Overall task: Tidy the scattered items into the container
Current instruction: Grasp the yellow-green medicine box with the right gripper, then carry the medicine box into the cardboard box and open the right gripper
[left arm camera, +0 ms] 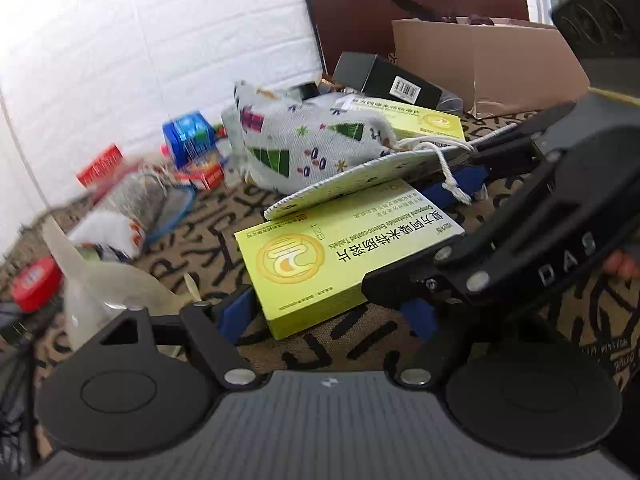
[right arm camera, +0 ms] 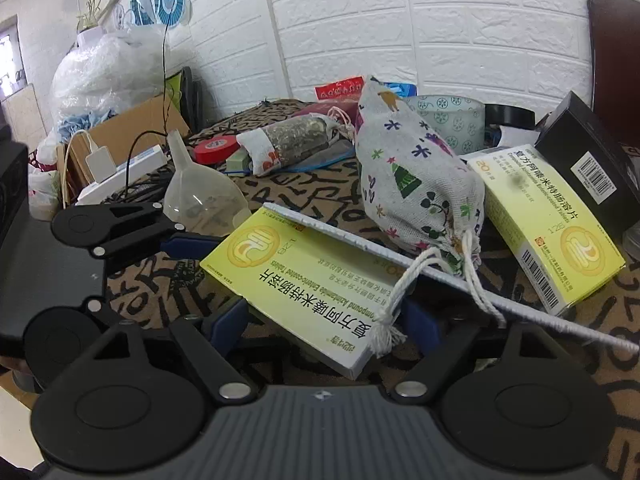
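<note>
A yellow-green medicine box (left arm camera: 332, 256) lies on the patterned table cloth, between the blue fingers of both grippers. My left gripper (left arm camera: 328, 312) is open around its near end. My right gripper (right arm camera: 324, 320) is open around the same box (right arm camera: 304, 284) from the other side; it also shows in the left wrist view (left arm camera: 460, 184). A flat white speckled board (left arm camera: 360, 180) rests across the box. A printed cloth drawstring pouch (right arm camera: 416, 176) sits behind, its cord over the box. A second yellow box (right arm camera: 548, 220) lies to the right. A cardboard box (left arm camera: 488, 60) stands at the back.
A clear funnel (right arm camera: 200, 196), red tape roll (right arm camera: 216, 148), a filled sachet (right arm camera: 292, 140), a black box (right arm camera: 592, 160), a patterned cup (right arm camera: 452, 120) and red and blue packets (left arm camera: 188, 140) crowd the table. A white brick wall (right arm camera: 400, 20) runs behind.
</note>
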Demonstrator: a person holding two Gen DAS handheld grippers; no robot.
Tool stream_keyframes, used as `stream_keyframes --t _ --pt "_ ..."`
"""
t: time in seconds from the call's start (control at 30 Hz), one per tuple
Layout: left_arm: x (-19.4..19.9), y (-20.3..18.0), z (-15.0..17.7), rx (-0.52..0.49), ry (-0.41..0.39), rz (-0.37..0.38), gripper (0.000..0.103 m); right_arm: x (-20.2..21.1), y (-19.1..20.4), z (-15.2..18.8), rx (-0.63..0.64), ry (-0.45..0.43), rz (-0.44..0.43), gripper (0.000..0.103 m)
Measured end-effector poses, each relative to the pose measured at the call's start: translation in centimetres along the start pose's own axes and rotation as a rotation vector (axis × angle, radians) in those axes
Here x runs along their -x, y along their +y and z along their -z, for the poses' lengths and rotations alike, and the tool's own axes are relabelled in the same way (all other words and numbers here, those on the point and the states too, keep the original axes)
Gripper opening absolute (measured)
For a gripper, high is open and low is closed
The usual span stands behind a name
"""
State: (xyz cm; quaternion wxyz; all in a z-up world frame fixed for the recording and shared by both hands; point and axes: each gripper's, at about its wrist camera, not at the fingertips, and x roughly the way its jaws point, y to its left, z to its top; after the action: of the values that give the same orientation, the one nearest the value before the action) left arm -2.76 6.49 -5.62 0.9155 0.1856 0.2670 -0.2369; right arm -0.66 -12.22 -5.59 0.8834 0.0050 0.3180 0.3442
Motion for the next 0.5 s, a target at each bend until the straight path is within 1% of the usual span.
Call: stream_keyframes --t 0.07,0.2,0.3,0.4,0.5 --pt "0.7 0.2 -0.2 0.027 -0.017 0.011 0.077 0.7 0.1 -0.1 -0.006 -0.018 -0.006 0.085" --pt "2.4 -0.1 -1.2 0.020 -0.063 -0.007 0.077 2.3 0.7 -0.8 0.010 -0.067 -0.005 0.085" --pt "3.5 -0.3 -2.7 0.017 -0.102 -0.011 0.077 4.0 0.9 -1.9 0.013 -0.118 0.000 0.085" --pt "4.0 -1.2 -4.8 -0.024 -0.145 -0.013 0.077 6.0 0.1 -2.8 0.005 -0.172 0.027 0.085" --pt "3.4 -2.8 -7.7 -0.080 -0.185 0.002 0.077 8.2 -1.6 -3.7 -0.001 -0.219 0.089 0.085"
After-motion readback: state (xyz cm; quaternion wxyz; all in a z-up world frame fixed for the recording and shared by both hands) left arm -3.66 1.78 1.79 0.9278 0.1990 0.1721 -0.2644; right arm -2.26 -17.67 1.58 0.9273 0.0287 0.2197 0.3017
